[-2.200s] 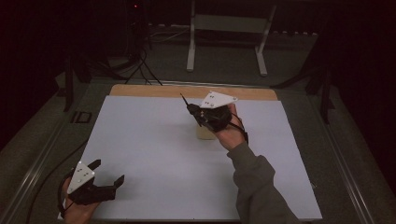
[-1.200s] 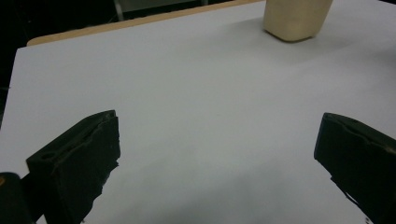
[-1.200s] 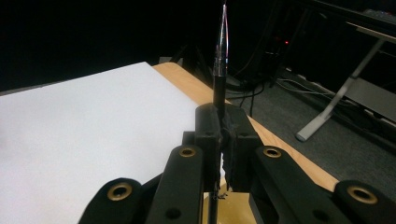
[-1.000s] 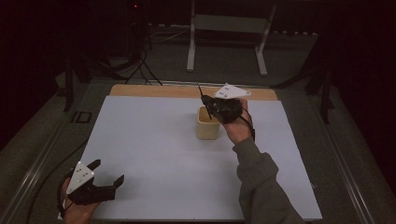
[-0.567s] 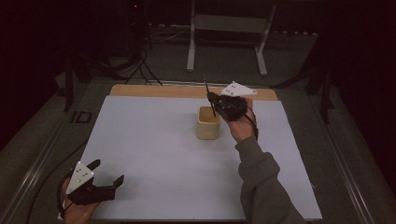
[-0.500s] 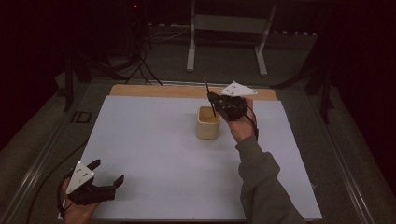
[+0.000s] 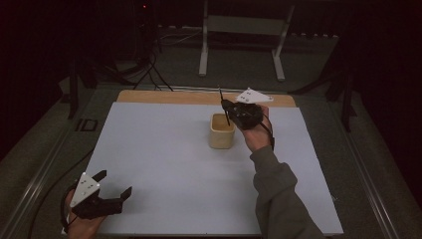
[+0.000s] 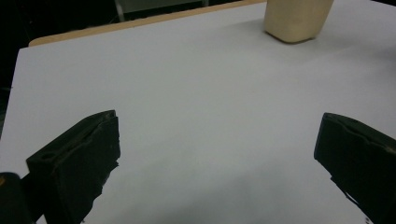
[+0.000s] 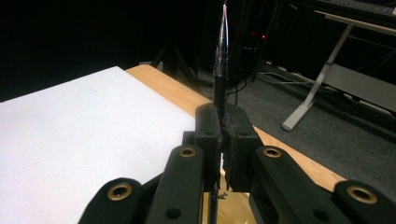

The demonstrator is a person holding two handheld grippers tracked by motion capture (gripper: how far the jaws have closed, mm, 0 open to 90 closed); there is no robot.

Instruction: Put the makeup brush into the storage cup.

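A beige cup [image 7: 222, 131] stands on the white sheet [image 7: 164, 169], right of centre toward the back. Just beyond its far right rim my right gripper [image 7: 228, 107] is shut on a thin black pen [image 7: 222, 103] whose silver tip points up and slightly away. In the right gripper view the pen [image 9: 220, 51] rises straight from between the closed jaws, and the cup's rim [image 9: 238, 211] shows below them. My left gripper [image 7: 113, 183] rests at the sheet's near left corner, jaws wide open and holding nothing. The left gripper view looks across bare sheet to the cup [image 8: 297, 18].
The sheet lies on a wooden tabletop whose far edge [image 7: 164, 96] shows as a tan strip. Behind the table are a metal stand's legs [image 7: 204, 55] and floor cables [image 7: 149, 69]. A grey rail [image 7: 40, 179] runs along the left side.
The right hand has drifted right and back off the cup, uncovering it, and the pen has swung more upright. The left gripper has stayed put.
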